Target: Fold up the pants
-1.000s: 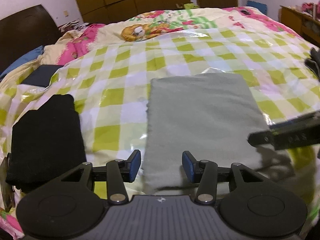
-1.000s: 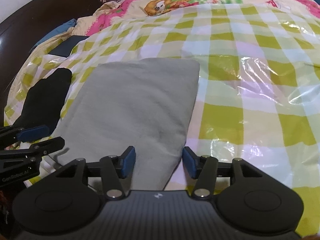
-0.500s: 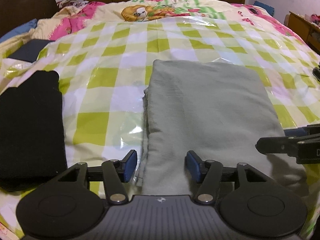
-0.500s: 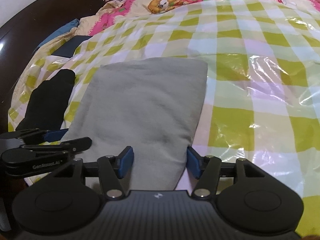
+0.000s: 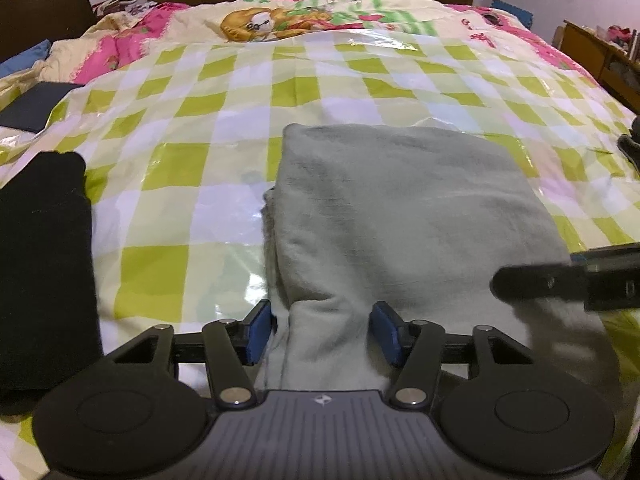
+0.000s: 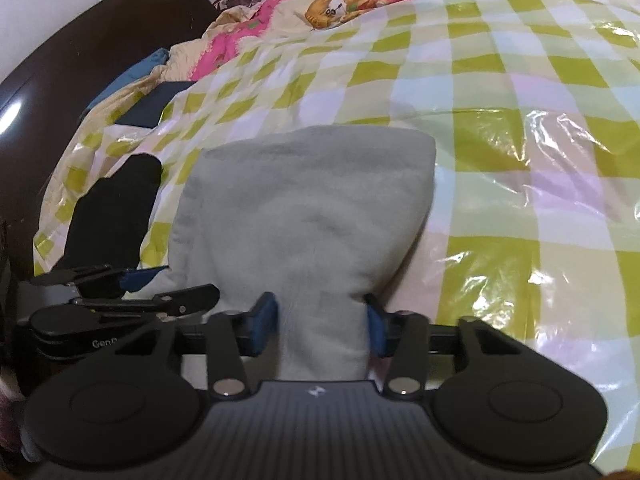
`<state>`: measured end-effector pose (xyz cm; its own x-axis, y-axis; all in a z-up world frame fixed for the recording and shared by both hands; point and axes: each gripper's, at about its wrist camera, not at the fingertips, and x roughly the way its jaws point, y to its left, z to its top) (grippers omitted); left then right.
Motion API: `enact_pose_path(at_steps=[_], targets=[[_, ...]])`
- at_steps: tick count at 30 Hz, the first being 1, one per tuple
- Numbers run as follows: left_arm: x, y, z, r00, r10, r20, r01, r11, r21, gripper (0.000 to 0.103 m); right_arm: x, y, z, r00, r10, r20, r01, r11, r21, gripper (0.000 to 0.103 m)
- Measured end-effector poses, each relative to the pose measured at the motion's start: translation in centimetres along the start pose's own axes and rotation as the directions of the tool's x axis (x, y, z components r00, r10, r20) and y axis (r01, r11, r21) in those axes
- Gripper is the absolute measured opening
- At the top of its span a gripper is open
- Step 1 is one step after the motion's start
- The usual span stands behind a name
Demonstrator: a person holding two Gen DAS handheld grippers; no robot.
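Observation:
The grey pants [image 5: 404,220], folded into a rectangle, lie on the green-checked plastic sheet [image 5: 208,152]. My left gripper [image 5: 324,334] has its blue pads on either side of a bunched fold at the near left corner, and the cloth rises there. My right gripper [image 6: 320,324] pinches the near right corner of the pants [image 6: 304,216] the same way. The left gripper shows in the right wrist view [image 6: 132,288], and the right gripper's finger [image 5: 560,280] shows at the right of the left wrist view.
Folded black pants [image 5: 40,248] lie to the left of the grey ones, also in the right wrist view [image 6: 112,216]. A dark flat item [image 5: 32,106] lies at far left. A cartoon quilt [image 5: 288,24] covers the far bed; a dark headboard [image 6: 80,60] stands on the left.
Both grippers moved forward onto the near edge of the grey pants and closed on it. The cloth now bunches up between each pair of pads.

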<state>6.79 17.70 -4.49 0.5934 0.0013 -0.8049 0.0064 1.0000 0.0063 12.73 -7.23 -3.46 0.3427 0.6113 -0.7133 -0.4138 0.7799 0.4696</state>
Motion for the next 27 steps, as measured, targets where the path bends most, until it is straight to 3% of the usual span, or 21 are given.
enact_pose_path(at_steps=[3,9,16,19,23,27], targets=[[0.1,-0.6,0.1,1.0,0.006,0.009,-0.006,1.0,0.022,0.066,-0.4,-0.4,0.3,0.999,0.029,0.014,-0.029,0.999,0.017,0.023],[0.5,-1.8,1.2,1.0,-0.026,0.016,0.025,0.999,0.036,0.064,-1.3,-1.7,1.0,0.999,0.029,0.037,-0.03,0.998,0.046,0.014],[2.0,-5.8,3.2,0.995,-0.094,0.029,0.091,0.992,0.092,0.065,-3.8,-5.4,2.2,0.99,-0.105,0.097,0.094,0.99,0.108,0.014],[1.9,-6.7,3.7,0.996,-0.082,0.04,0.077,0.99,0.115,0.065,-4.7,-7.1,2.5,0.987,-0.138,0.087,0.124,0.981,0.149,0.02],[0.3,-5.2,4.2,0.997,-0.04,0.066,0.034,0.995,0.089,0.065,-6.2,-7.5,2.7,0.975,-0.174,0.137,0.155,0.978,0.14,0.02],[-1.3,-4.5,5.9,0.991,-0.003,0.132,-0.008,0.997,0.081,0.065,-6.1,-6.7,3.6,0.972,-0.151,0.178,0.134,0.986,0.103,0.02]])
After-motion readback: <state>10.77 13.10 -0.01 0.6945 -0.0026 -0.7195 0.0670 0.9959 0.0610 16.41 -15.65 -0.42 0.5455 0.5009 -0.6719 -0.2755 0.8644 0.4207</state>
